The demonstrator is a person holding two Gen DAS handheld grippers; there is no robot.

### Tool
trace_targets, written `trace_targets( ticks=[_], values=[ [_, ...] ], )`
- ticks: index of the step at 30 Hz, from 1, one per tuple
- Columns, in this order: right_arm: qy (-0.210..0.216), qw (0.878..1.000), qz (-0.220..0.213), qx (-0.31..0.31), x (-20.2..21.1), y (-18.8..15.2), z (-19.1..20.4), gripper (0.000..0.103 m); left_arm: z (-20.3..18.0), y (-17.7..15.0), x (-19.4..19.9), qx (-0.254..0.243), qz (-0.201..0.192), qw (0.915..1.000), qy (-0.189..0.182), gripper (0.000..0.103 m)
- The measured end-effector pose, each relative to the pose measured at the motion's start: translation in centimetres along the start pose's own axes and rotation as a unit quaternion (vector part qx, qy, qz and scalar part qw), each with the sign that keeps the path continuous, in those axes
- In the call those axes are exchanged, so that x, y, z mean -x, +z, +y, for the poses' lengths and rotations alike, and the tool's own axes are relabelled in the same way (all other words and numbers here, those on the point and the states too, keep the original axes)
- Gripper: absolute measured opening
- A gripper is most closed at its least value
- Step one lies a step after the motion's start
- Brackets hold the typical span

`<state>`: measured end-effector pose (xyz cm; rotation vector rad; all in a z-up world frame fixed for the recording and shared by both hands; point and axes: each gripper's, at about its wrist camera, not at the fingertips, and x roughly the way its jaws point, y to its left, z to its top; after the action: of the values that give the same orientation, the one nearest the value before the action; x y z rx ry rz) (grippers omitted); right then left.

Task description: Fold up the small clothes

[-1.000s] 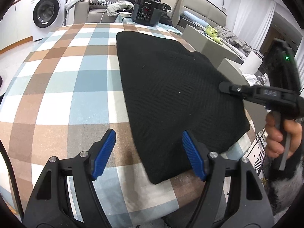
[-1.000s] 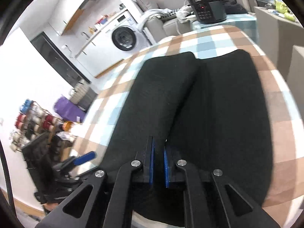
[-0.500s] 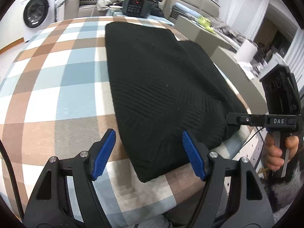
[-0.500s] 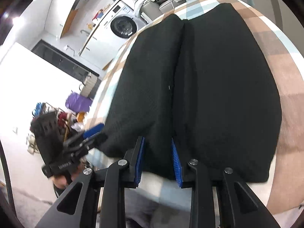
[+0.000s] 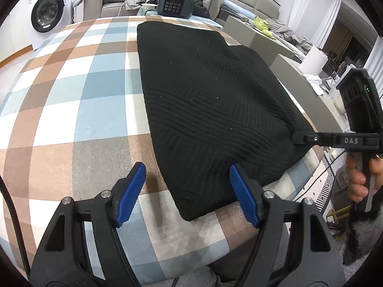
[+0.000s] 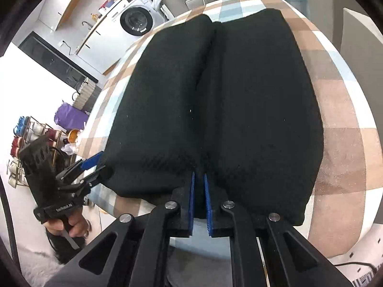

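1. My left claw (image 5: 186, 167) stands wide open and holds nothing. The near left corner of the black knit garment (image 5: 203, 100) lies between its blue pads (image 5: 131, 193), which do not touch the cloth.
2. My right claw (image 6: 199, 175) has just been closing. Its pads are now almost together, and the near hem of the garment appears nipped between them at the middle seam. My right hand (image 5: 359, 179) is on the handle.
3. The garment lies flat on the checked tablecloth (image 5: 71, 95), folded lengthwise. Two long panels meet along a centre line that runs away from the right claw.
4. Edges: the near hem lies close to the table's near edge. The right side of the garment runs close to the table's right edge. The left side and the far end are straight and unobstructed.
5. Open room: left of the garment there is a broad stretch of bare tablecloth. A narrower band lies beyond the far end.
6. Containers: a black pressure cooker (image 5: 177, 0) stands past the far end of the garment with its lid shut, so I cannot tell what is in it. A small white bowl (image 5: 148, 5) sits just left of the cooker. I cannot see what it holds.
7. Far left of the garment, a washing machine (image 5: 47, 12) stands off the table with its door closed. Its drum is too dark to inspect.
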<state>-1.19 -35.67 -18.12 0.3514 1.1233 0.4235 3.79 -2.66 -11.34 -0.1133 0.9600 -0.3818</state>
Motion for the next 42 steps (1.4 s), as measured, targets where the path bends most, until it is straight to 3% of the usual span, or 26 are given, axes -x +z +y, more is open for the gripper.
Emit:
trace_targets(
  ticks=[4, 6, 11, 19, 26, 28, 30, 31, 34, 39, 42],
  values=[
    [0.025, 0.999, -0.033, -0.02, 1.3, 0.5, -0.9, 0.021, -0.8, 0.7, 0.9, -0.002, -0.017, 0.9996, -0.021, 0.07],
    [0.009, 0.997, -0.052, -0.054, 1.2, 1.1, -2.2, 0.044, -1.6, 1.2, 0.9, -0.006, -0.026, 0.9991, -0.034, 0.07],
    [0.029, 0.992, -0.064, -0.102, -0.2, 3.0, -4.2, 0.044, -4.9, 2.4, -1.2, -0.04, -0.026, 0.9972, -0.058, 0.07],
    [0.057, 0.996, -0.037, -0.059, -3.5, 7.8, -3.2, 0.045, -6.3, 1.7, -2.6, -0.085, 0.004, 0.9956, -0.039, 0.07],
    [0.031, 0.999, -0.025, 0.007, -7.0, 12.4, -0.9, 0.044, -3.1, 2.0, -1.0, -0.022, -0.003, 0.9988, -0.044, 0.07],
    [0.02, 0.999, -0.027, 0.024, -7.4, 12.9, -0.3, 0.038, -2.2, 2.1, -0.4, -0.007, -0.009, 0.9991, -0.042, 0.07],
    [0.01, 0.999, -0.033, 0.042, -7.5, 12.9, 0.1, 0.018, -1.6, 2.0, 0.1, 0.001, -0.015, 0.9992, -0.037, 0.07],
    [0.007, 0.998, -0.035, 0.047, -7.5, 12.8, 0.3, 0.016, -1.3, 2.1, 0.3, 0.004, -0.017, 0.9993, -0.033, 0.07],
    [-0.024, 0.995, -0.058, 0.078, -6.2, 12.5, 2.2, 0.011, -0.6, 2.2, 0.8, 0.011, -0.023, 0.9993, -0.028, 0.07],
    [-0.046, 0.983, -0.115, 0.135, -0.2, 12.2, 5.7, 0.011, 0.1, 2.3, 2.8, 0.021, -0.043, 0.9981, -0.038, 0.07],
    [-0.091, 0.985, -0.095, 0.111, -0.8, 12.6, 3.6, 0.011, 0.2, 2.4, 3.2, 0.021, -0.049, 0.9978, -0.039, 0.07]
  ],
)
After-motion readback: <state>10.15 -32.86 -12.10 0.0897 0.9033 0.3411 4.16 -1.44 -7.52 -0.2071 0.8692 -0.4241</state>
